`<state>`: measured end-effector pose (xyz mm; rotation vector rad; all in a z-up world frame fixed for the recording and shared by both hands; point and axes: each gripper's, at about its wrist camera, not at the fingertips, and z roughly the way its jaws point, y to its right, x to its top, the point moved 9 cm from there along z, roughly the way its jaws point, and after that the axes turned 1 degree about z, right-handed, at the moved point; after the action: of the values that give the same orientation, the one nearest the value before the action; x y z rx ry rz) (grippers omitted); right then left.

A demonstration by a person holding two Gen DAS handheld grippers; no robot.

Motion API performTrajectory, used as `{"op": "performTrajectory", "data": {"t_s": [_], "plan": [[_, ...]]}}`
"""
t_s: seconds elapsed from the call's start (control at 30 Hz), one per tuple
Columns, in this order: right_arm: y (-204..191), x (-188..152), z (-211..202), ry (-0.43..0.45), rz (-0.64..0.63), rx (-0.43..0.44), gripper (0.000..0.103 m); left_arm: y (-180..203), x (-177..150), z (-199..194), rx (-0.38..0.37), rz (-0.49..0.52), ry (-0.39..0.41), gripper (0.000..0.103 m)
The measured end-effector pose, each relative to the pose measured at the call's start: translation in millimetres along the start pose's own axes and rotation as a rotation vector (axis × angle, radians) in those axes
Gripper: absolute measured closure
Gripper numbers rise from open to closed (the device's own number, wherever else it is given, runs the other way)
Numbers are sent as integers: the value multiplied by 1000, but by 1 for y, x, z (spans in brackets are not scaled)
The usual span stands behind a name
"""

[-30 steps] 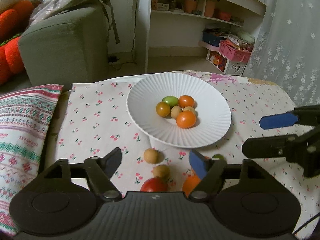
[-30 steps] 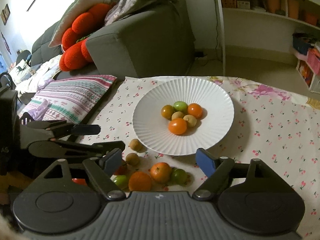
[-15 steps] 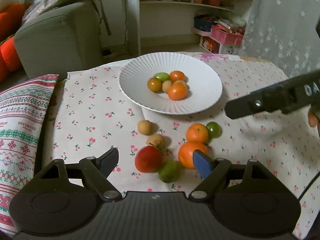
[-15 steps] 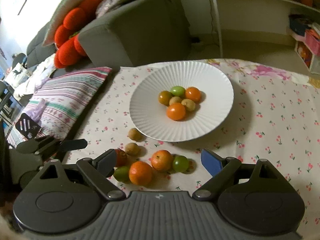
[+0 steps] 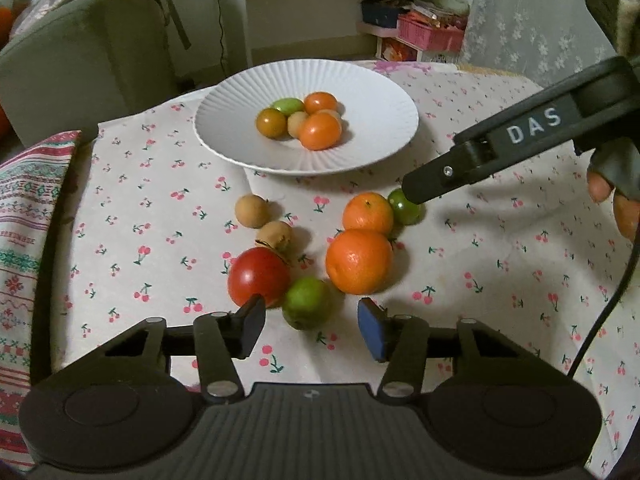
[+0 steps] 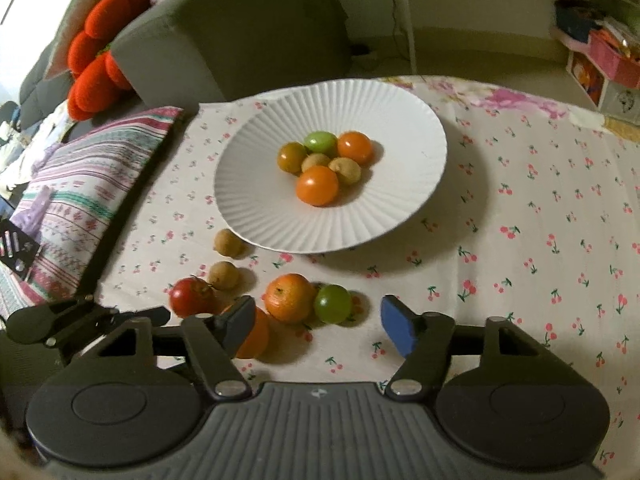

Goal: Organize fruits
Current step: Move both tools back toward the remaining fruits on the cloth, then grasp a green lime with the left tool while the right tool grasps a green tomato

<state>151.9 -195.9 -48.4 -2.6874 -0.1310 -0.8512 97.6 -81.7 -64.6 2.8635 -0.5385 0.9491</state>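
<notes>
A white ribbed plate (image 5: 224,148) (image 6: 240,216) holds several small orange, green and tan fruits. On the cherry-print cloth in front of it lie two tan fruits (image 5: 251,211), a red tomato (image 5: 259,276), a light green fruit (image 5: 307,303), a big orange (image 5: 359,261), a smaller orange (image 5: 368,213) (image 6: 290,297) and a dark green fruit (image 5: 404,208) (image 6: 333,304). My left gripper (image 5: 311,326) is closing just short of the light green fruit, pads clear of it. My right gripper (image 6: 317,322) is closing too, just short of the smaller orange and dark green fruit, touching neither.
A striped pillow (image 6: 80,200) lies along the table's left edge. Behind are a grey sofa (image 6: 240,40) with a red cushion (image 6: 100,60), a white shelf and a pink basket (image 5: 430,34). A person's fingers (image 5: 624,208) show at the right edge.
Both grippers have sunk toward the loose fruits, which now look larger and nearer. Both pairs of jaws have narrowed. The right gripper's finger now reaches the dark green fruit in the left wrist view.
</notes>
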Motion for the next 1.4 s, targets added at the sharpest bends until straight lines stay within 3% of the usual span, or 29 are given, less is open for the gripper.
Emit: {"op": "performTrajectory", "data": {"t_s": [0.3, 0.67, 0.8, 1.17, 1.2, 1.3, 1.4], "plan": [[2, -2, 14, -16, -55, -42, 59, 2, -5, 10, 13, 10, -22, 70], [-6, 1, 30, 1, -160, -63, 64, 1, -4, 17, 9, -6, -32, 81], [-8, 0, 30, -14, -178, -48, 72, 2, -4, 16, 7, -2, -34, 88], [-23, -4, 41, 6, -379, -85, 73, -1, -3, 14, 2, -22, -34, 89], [-23, -4, 43, 6, -389, -95, 77, -2, -2, 14, 0, -25, -32, 89], [-23, -1, 41, -2, -387, -130, 80, -2, -1, 10, -18, -40, -31, 89], [-25, 2, 28, 0, -363, -111, 80, 0, 4, 1, -51, -58, -12, 89]]}}
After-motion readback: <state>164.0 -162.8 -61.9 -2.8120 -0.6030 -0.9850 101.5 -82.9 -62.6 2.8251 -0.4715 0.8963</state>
